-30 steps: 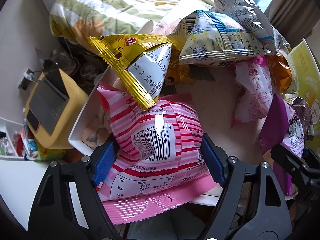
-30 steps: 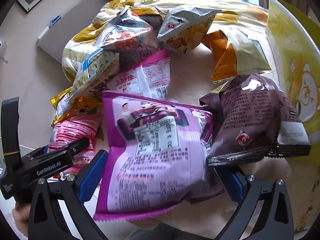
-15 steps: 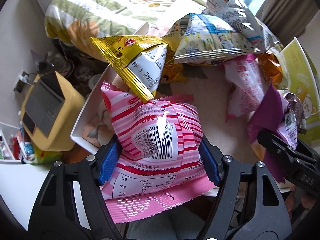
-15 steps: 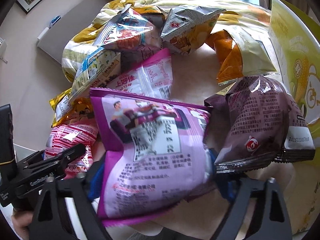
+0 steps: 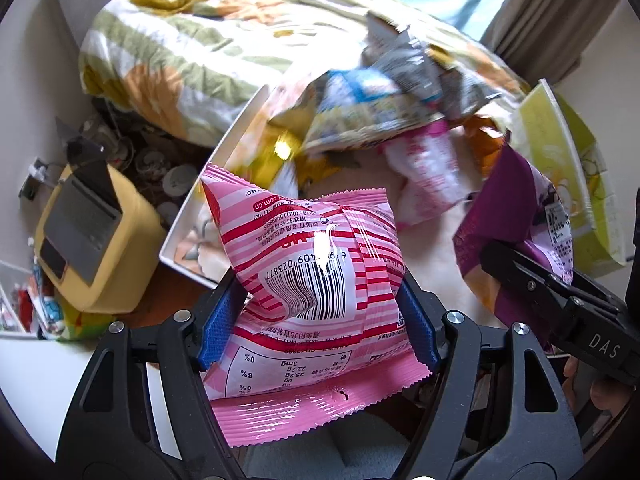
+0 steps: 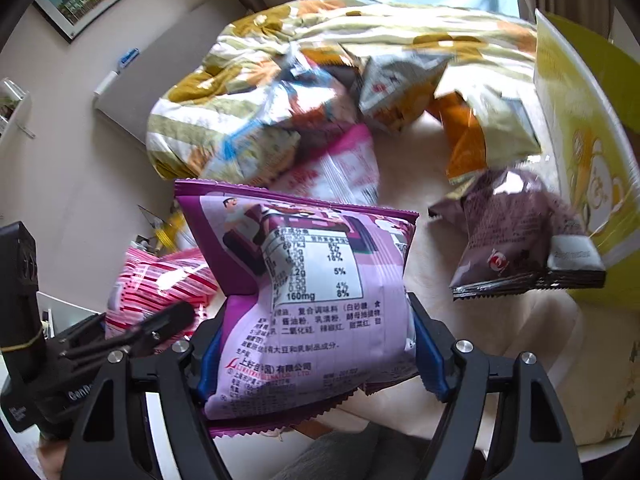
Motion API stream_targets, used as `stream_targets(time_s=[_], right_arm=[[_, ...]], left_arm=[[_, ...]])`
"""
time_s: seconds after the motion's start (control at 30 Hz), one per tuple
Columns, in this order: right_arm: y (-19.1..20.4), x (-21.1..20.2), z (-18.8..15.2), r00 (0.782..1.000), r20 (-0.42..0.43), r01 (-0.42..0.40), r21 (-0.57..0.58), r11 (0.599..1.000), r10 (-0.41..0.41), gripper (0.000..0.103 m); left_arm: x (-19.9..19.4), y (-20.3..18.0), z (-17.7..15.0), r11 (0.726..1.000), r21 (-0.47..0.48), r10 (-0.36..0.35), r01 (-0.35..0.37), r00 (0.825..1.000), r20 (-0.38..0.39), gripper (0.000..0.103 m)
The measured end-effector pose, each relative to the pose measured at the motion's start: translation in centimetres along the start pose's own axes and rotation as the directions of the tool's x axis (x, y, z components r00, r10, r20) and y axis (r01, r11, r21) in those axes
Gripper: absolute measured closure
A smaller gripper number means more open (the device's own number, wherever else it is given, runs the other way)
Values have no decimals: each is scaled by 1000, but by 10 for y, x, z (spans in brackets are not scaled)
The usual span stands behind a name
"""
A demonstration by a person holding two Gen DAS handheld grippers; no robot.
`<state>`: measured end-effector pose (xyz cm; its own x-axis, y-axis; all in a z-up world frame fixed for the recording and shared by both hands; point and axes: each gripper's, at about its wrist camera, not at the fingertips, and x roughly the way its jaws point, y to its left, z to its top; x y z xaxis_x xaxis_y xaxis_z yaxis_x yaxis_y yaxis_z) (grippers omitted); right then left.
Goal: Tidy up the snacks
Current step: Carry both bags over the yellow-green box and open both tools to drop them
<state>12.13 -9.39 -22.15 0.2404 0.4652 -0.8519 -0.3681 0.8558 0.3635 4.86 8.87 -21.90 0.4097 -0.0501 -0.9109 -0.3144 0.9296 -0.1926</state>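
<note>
Both bags are up off the pile now. My left hand-held gripper (image 5: 320, 316) has the pink striped bag (image 5: 316, 276) pinched across its middle between the blue pads (image 5: 222, 324). A second ago it lay in the pile with the yellow bag's corner on top of it; now it hangs clear and the yellow bag (image 5: 276, 152) sits blurred below and behind it.

My right hand-held gripper (image 6: 316, 344) has just been closing: a second ago its jaws stood wide around the purple bag (image 6: 312, 280), and now the pads press in on both sides with the bag creased between them. The bag has lifted away from the dark maroon bag (image 6: 520, 240), which stays on the cream surface (image 6: 420, 160) just beside the yellow-green box (image 6: 580, 128).

The rest of the heap, namely the white-and-magenta bag (image 6: 340, 168), the orange one (image 6: 460, 148) and the grey one (image 6: 396, 92), lies where it was, up against the floral quilt (image 6: 248, 52).

My read: two picks done at once, and both grips look firm. Next is carrying each to its sorted spot; I can't see a target for either from here. Both bags are puffy, so they may slip if I swing fast.
</note>
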Motion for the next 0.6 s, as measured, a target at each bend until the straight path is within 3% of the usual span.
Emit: stream_targets(time_s=[0.3,0.6], right_arm=[[12,-73,21,987,150,51,29,998,-55,30],[-23,-142,54,940,278,163,141,976,-198,30]], left_arm=[[-51,-43,48,985,137,-122,105,985,122,33],[-71,-135,121,927,315,-271,207,947,175,33]])
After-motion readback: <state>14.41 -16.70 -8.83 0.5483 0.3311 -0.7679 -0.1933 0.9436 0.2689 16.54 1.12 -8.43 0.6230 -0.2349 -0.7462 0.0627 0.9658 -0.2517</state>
